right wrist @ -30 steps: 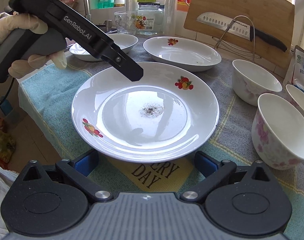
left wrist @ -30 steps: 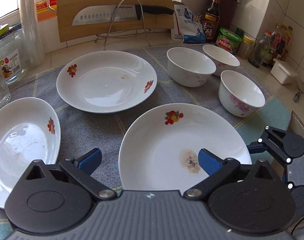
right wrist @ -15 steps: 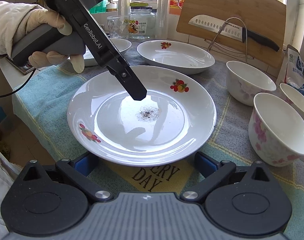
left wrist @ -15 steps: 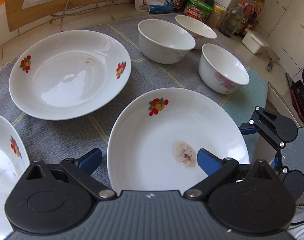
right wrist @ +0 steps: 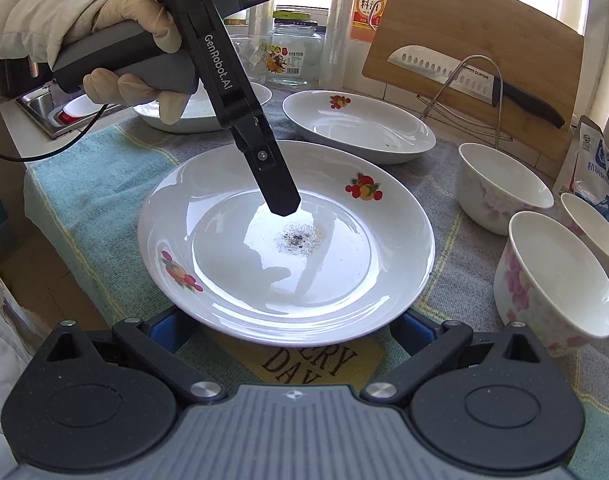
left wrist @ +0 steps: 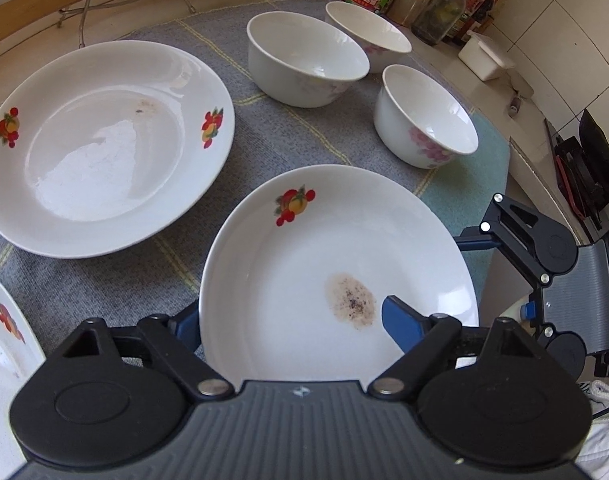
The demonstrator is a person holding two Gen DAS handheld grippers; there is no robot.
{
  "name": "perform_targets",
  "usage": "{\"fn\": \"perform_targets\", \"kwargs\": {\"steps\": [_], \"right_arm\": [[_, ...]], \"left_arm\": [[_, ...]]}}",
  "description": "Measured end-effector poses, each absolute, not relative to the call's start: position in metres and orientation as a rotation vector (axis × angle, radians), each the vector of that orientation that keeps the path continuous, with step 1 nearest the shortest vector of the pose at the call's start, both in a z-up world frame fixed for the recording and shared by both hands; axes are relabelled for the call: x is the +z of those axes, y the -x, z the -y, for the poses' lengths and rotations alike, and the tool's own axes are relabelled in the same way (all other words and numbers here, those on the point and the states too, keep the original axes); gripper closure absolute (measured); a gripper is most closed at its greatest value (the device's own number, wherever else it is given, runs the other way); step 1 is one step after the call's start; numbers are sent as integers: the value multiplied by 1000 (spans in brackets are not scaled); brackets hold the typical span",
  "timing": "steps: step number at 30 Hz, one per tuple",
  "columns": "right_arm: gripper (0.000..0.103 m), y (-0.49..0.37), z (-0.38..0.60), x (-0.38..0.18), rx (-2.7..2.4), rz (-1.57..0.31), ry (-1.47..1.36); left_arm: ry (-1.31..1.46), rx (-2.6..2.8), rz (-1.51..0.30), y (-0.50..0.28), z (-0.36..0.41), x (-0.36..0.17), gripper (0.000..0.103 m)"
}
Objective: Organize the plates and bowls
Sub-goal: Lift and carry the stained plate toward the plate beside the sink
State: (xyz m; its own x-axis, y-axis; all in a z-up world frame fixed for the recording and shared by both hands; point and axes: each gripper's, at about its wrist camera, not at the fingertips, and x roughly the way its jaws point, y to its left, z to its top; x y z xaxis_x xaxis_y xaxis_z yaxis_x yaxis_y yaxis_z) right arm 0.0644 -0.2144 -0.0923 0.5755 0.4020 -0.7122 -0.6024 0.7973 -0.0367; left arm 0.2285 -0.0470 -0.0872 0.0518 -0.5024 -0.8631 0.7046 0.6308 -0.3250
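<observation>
1. The near plate lay on the grey cloth over the worktop, a brown speckled stain near its centre.
2. The left claw straddled that plate's near rim: one blue finger under the rim's left edge, the other finger above the plate's inside, beside the stain. Its jaws had just been closing with the rim between them; whether the pads already pressed could not be told.
3. In the right wrist view, a gloved hand held the left claw tilted steeply down over the plate.
4. The right claw stood spread at the plate's other edge, both blue fingers low beside the rim, holding nothing.
5. A second plate lay behind on the cloth, a third plate at the left edge.
6. Three bowls stood close together beyond, upright and empty.
</observation>
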Motion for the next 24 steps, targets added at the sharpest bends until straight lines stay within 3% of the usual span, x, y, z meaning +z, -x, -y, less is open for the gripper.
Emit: {"fn": "perform_targets", "kwargs": {"steps": [24], "right_arm": [[0,-72,214,-85,645,-799,268]], "left_arm": [[-172,-938,-1241,-235,43,-84,14]]}}
